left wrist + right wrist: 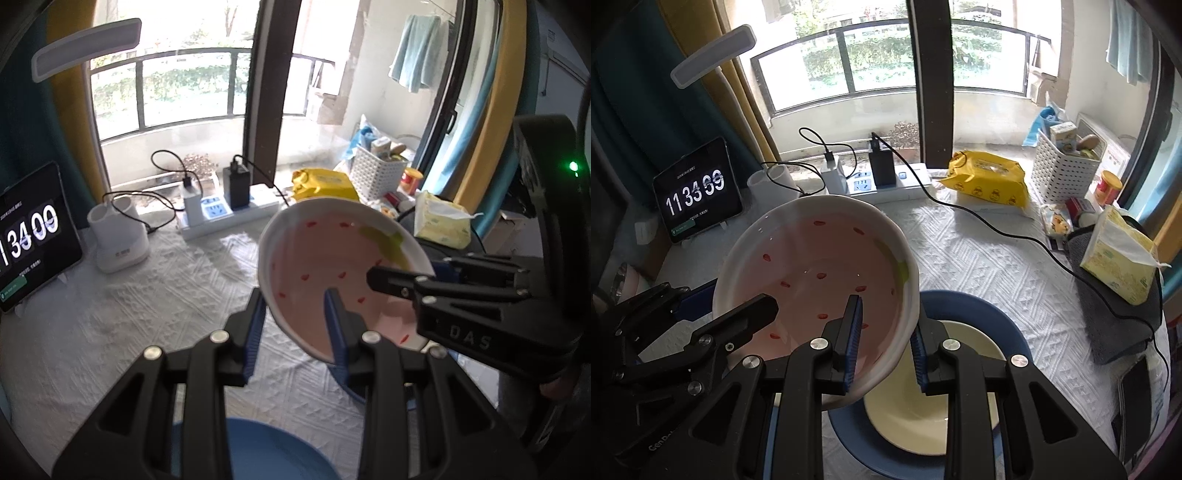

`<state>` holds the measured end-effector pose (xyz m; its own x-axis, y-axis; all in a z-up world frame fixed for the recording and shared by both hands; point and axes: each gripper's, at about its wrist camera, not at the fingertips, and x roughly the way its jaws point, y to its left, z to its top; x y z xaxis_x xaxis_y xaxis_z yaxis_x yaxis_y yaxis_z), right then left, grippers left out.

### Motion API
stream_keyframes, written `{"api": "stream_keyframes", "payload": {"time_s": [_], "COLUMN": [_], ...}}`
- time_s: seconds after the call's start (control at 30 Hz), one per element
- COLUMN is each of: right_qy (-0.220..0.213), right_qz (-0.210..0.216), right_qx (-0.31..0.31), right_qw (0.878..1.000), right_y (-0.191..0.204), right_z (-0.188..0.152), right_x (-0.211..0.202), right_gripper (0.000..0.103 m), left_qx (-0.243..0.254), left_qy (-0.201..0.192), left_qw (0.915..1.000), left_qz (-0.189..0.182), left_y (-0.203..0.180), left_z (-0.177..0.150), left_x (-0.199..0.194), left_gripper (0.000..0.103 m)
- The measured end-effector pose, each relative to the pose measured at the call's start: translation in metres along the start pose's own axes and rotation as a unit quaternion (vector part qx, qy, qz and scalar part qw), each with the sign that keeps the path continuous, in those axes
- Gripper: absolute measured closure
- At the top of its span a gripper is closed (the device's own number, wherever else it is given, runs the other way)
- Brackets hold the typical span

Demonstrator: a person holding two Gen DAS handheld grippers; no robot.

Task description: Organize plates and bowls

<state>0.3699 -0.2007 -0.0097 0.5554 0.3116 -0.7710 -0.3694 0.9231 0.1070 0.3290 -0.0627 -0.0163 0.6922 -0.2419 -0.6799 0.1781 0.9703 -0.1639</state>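
Above the white tablecloth [979,266] | left gripper [295,314] pinches pink bowl [332,266] rim, outer contact hidden | bowl tilted, aloft | right gripper [884,332] straddles opposite rim, closure unclear | beneath: cream plate [923,413] on blue plate [997,317], partly covered.

The pink bowl [816,280] hides part of the blue plate [1015,332].

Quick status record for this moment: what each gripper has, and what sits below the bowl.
held item: pink strawberry bowl, lifted and tilted
left gripper: straddles the bowl's rim, one finger inside
right gripper: straddles the opposite rim, one finger inside
below bowl: cream plate stacked on blue plate
surface: white textured cloth
also near: second blue dish under left gripper
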Motion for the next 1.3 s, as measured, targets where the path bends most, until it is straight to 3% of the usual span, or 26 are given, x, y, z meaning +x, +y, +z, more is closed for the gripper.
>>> {"api": "stream_keyframes", "payload": {"time_s": [0.5, 1.3], "right_qy": [0.002, 0.026], "right_qz": [-0.011, -0.010], "right_qx": [0.026, 0.057], "right_qw": [1.000, 0.998], "right_y": [-0.037, -0.075], "right_z": [-0.021, -0.053], "right_x": [-0.010, 0.004], "right_gripper": [0.076, 0.076], "left_qx": [0.024, 0.047], "left_qy": [0.020, 0.060], "left_qw": [0.9994, 0.9969], "left_qz": [-0.017, -0.021], "left_y": [-0.040, -0.069], "left_z": [-0.007, -0.026], "left_x": [0.016, 0.043], "left_gripper": [0.070, 0.070]}}
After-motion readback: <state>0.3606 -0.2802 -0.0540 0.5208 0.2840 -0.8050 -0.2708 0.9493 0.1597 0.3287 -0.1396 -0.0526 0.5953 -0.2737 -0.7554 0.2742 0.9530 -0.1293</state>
